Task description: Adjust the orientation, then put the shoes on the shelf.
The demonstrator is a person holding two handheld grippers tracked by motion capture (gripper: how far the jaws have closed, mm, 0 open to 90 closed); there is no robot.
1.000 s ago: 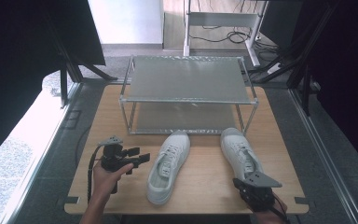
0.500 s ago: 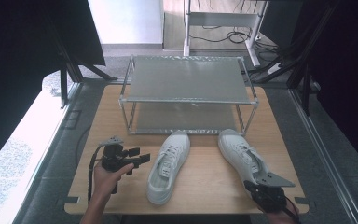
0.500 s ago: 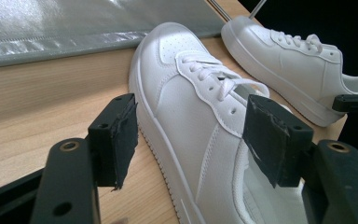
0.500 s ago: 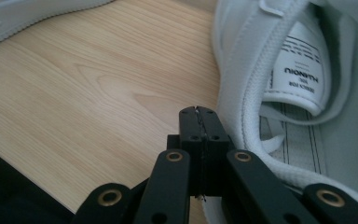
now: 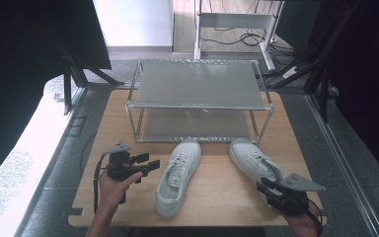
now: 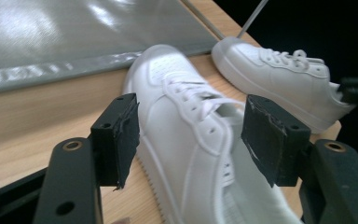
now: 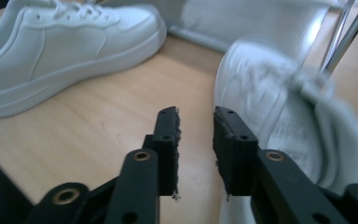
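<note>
While the left gripper [image 5: 150, 164] is kept just left of the left sneaker [image 5: 178, 175] with its jaws wide and nothing clamped, the right gripper [image 5: 265, 190] is seen drawn back from the heel of the right sneaker [image 5: 253, 159], on which it sat closed a second ago. Its jaws have just been opening to a narrow gap, and nothing is held between them; the heel is left just right of them in the right gripper view. Both sneakers are laid toes-far on the wooden table [image 5: 227, 192], near the two-tier metal rack [image 5: 197, 91], whose lower shelf is fronted by the toes.
</note>
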